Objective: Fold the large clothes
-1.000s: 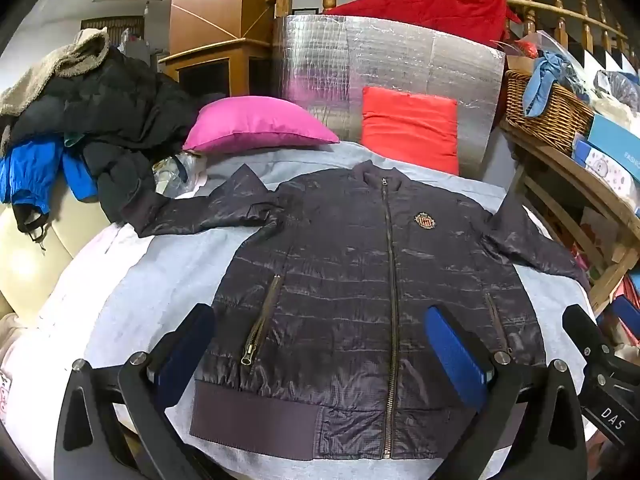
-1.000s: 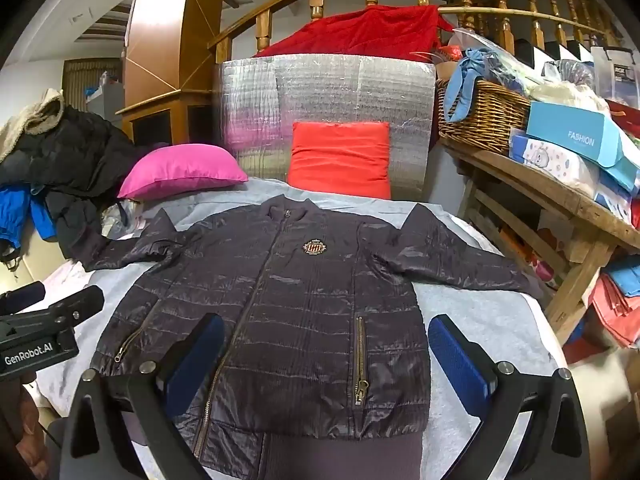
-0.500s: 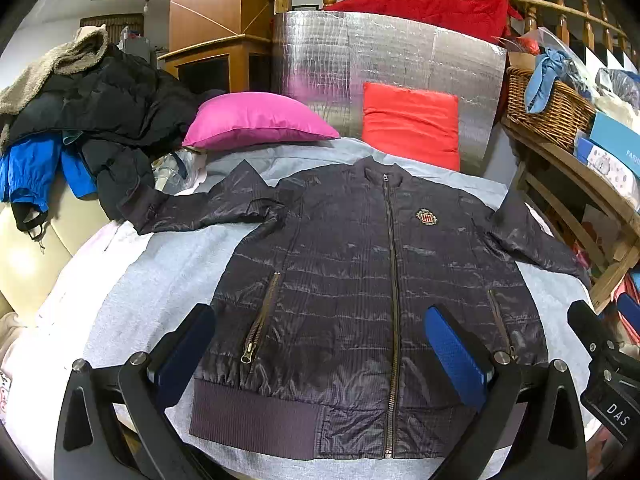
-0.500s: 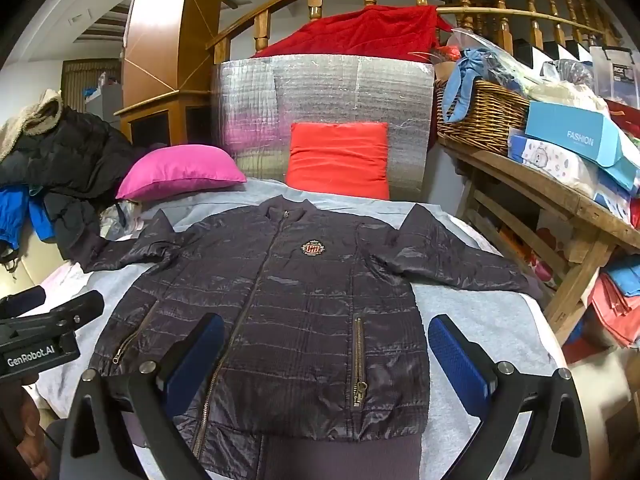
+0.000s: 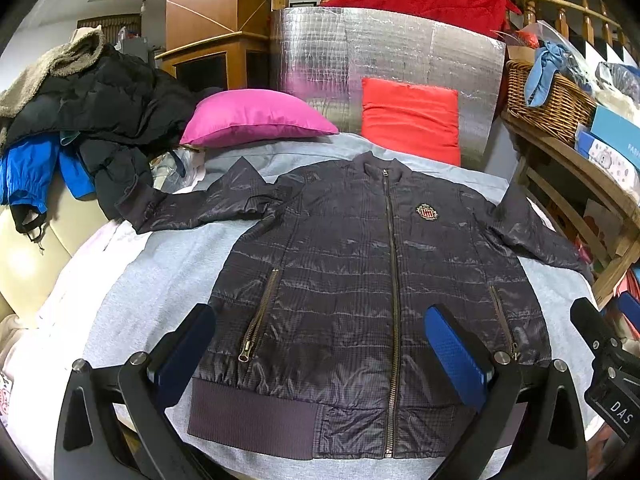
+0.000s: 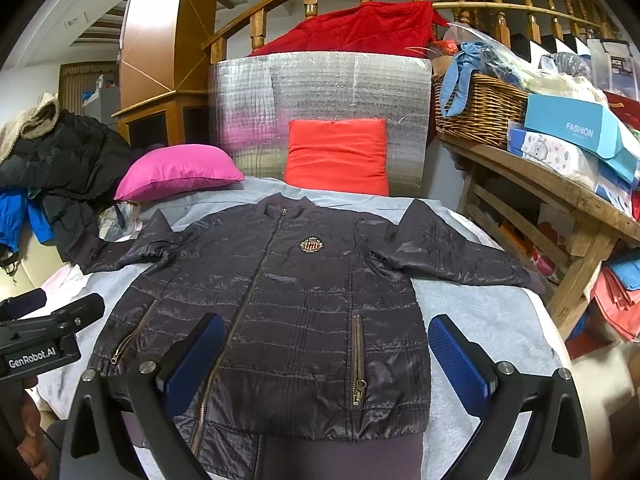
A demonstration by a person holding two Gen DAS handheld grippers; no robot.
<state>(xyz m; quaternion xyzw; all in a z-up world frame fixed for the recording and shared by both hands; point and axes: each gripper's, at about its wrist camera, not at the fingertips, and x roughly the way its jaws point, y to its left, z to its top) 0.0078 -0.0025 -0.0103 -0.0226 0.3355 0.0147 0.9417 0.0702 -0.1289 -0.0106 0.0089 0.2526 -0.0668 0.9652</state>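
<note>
The dark quilted zip-up jacket (image 5: 376, 280) lies spread flat, front up, on the grey-covered bed (image 5: 160, 280), unfolded; both left gripper (image 5: 320, 354) and right gripper (image 6: 326, 360) hover wide open and empty near its hem, so a sleeve probably needs grasping next.

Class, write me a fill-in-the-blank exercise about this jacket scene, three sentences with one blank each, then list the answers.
1. The dark jacket lies flat with its front zipper fully ____.
2. The pillow left of the red cushion is ____ in colour.
3. The blue cloth hangs over a ____ basket.

Answers: closed; pink; wicker
</note>
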